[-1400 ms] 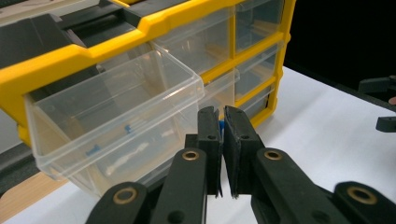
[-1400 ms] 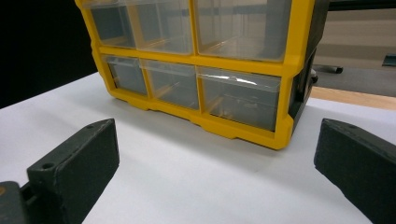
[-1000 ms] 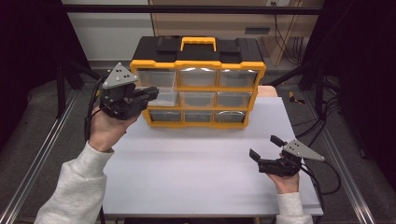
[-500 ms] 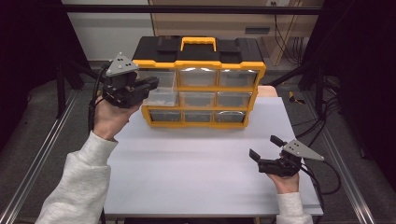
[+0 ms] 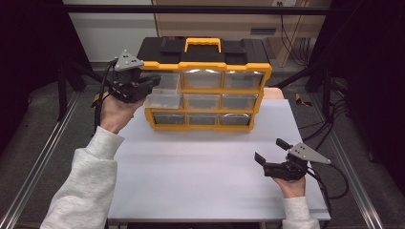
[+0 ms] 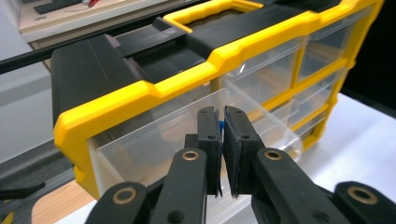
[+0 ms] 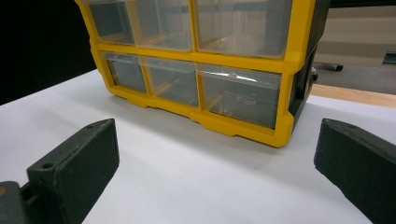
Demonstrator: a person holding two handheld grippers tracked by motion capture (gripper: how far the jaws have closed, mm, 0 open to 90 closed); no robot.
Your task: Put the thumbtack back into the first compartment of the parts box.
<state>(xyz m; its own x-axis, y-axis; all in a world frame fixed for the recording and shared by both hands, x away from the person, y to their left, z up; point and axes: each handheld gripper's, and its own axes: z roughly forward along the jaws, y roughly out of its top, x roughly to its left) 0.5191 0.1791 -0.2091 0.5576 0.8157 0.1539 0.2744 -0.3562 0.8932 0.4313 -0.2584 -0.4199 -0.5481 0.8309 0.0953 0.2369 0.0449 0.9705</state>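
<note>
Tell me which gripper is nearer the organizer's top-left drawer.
Left. The left gripper is at the top-left drawer, jaws closed at its front edge. The right gripper rests open on the table, well short of the organizer.

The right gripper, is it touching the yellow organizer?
Apart. In the high view the right gripper sits well short of the organizer, bare white table between them; its own view shows the same gap.

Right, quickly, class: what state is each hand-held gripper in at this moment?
Left hand-held gripper: jaws nearly closed at the front wall of the clear top-left drawer; whether they pinch it cannot be told.
Right hand-held gripper: open, holding nothing.
</note>
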